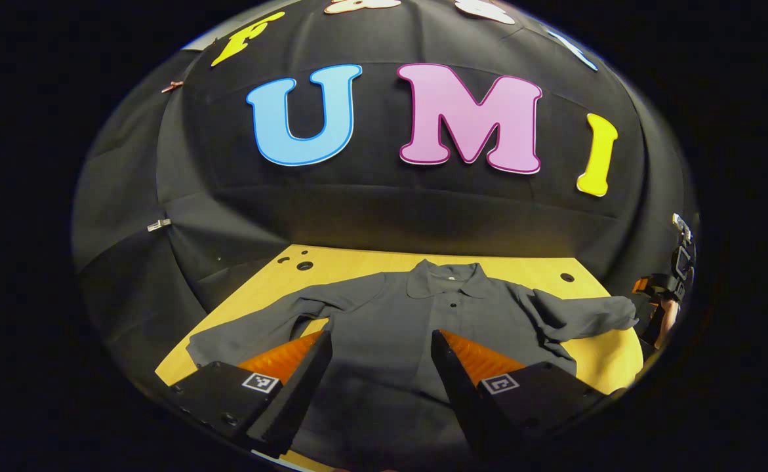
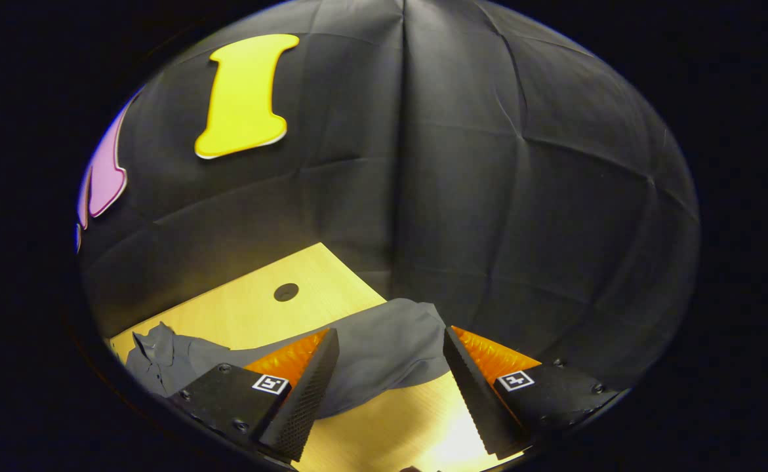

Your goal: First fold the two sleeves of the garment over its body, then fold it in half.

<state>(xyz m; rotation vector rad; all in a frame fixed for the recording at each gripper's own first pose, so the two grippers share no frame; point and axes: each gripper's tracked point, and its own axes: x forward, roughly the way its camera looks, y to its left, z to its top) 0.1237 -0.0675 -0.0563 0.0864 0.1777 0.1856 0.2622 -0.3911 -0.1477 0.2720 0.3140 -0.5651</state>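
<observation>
A dark grey collared shirt (image 1: 416, 314) lies flat, front up, on the wooden table (image 1: 357, 262), both sleeves spread out to the sides. My left gripper (image 1: 380, 341) hovers open above the shirt's lower body. One sleeve (image 1: 587, 314) reaches toward the table's right edge; its cuff end (image 2: 390, 347) lies between the open fingers of my right gripper (image 2: 390, 337), which hangs just above it. The other gripper (image 1: 672, 282), with a hand on it, shows at the far right of the left gripper view. The opposite sleeve (image 1: 252, 331) stretches toward the near left corner.
The tabletop has small round holes: two near the back left (image 1: 304, 265), one at the back right (image 1: 566, 277), which also shows as a hole (image 2: 286, 292) in the right gripper view. The booth's black cloth wall (image 2: 488, 196) stands close behind the table.
</observation>
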